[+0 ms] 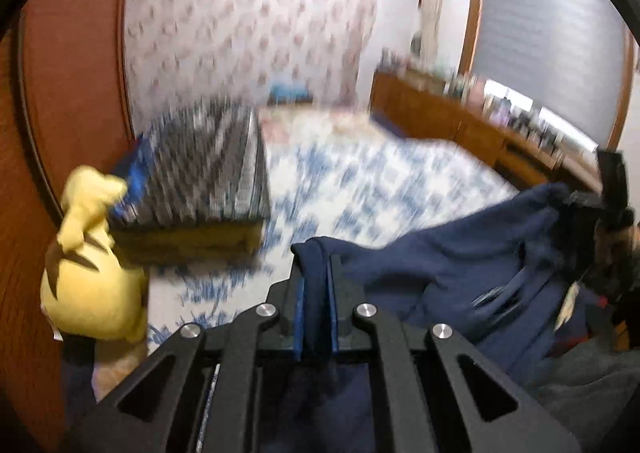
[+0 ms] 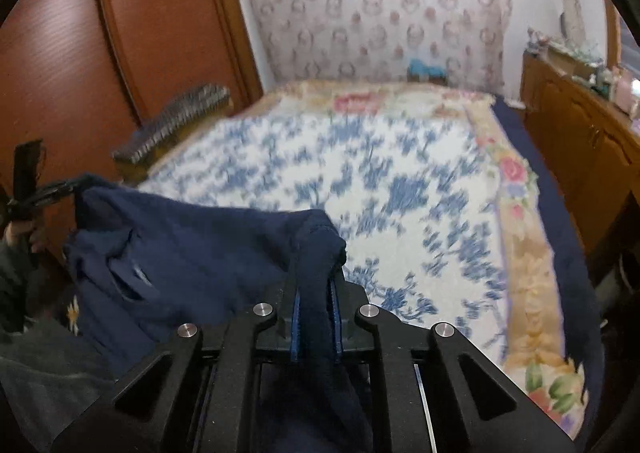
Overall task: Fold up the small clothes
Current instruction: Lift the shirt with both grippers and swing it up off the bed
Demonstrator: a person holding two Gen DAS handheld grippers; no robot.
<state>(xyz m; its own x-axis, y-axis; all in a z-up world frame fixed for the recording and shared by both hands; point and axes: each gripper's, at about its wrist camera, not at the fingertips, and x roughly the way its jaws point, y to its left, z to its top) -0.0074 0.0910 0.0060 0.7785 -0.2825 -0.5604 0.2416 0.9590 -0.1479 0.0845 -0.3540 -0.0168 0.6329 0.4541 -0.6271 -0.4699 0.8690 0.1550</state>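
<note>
You have the navy garment (image 2: pixel 192 253) stretched in the air, both grippers' jaws clamped on its edge: left gripper (image 1: pixel 316 293), right gripper (image 2: pixel 316 293). Next, I'd judge, lay it flat on the bed (image 2: pixel 400 181) before folding.

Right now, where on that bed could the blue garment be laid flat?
The blue-patterned bedspread lies open between the striped folded stack at its left edge and the floral border. The left edge is crowded: the stack and a yellow plush toy.
</note>
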